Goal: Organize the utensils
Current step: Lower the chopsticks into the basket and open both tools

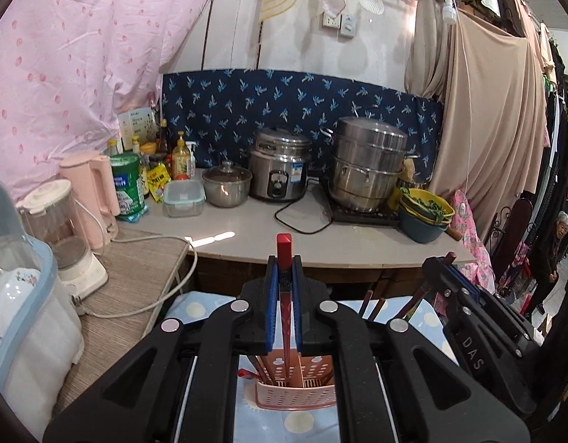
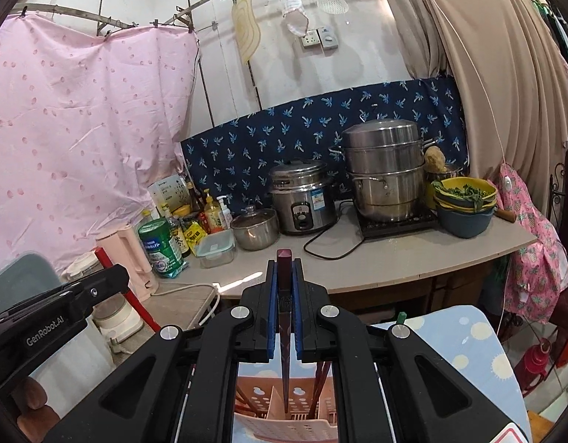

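Observation:
My left gripper (image 1: 284, 269) is shut on a red chopstick (image 1: 284, 243) that stands upright, its tip down in a pink perforated utensil holder (image 1: 296, 395) below. My right gripper (image 2: 284, 271) is shut on a dark maroon chopstick (image 2: 284, 258), also upright, with its tip inside the same pink holder (image 2: 284, 428). Several other dark chopsticks stand in the holder (image 2: 320, 380). The right gripper also shows at the right of the left wrist view (image 1: 442, 264), and the left gripper at the left of the right wrist view (image 2: 110, 280).
The holder sits on a light blue cloth with pale dots (image 2: 468, 347). Behind is a counter (image 1: 254, 229) with a rice cooker (image 1: 280, 170), a steamer pot (image 1: 368, 162), bowls (image 1: 426, 214), bottles and a pink kettle (image 1: 93, 192). A dish rack (image 1: 14, 295) stands at left.

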Demonstrator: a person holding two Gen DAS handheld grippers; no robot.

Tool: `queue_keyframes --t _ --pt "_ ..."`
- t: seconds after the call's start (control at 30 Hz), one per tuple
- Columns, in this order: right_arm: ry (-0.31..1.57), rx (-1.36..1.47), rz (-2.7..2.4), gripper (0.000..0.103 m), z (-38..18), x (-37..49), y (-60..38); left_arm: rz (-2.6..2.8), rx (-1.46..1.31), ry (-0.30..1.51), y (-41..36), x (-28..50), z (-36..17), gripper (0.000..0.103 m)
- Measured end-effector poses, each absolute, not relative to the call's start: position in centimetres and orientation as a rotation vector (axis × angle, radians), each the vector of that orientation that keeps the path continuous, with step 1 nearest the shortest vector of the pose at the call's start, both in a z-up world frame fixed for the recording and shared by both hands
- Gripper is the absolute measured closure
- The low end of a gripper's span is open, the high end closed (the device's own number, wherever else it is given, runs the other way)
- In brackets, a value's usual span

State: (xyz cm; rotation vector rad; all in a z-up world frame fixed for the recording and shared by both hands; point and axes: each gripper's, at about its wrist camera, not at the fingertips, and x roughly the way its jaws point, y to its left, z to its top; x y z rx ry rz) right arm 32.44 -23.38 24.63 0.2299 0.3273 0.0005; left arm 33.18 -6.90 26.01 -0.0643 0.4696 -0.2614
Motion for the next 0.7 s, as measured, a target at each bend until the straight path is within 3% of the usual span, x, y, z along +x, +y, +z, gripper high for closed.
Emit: queue_keyframes --t 0.53,0.7 --pt "0.451 0.179 0.006 0.096 18.5 35.0 -22.0 -0.251 -0.077 0.571 -7.3 35.5 20.5 0.095" --pt "0.441 0.193 0.000 0.091 18.4 34.7 -22.1 -0.224 -0.068 0.550 -7.2 35.3 20.1 0.095"
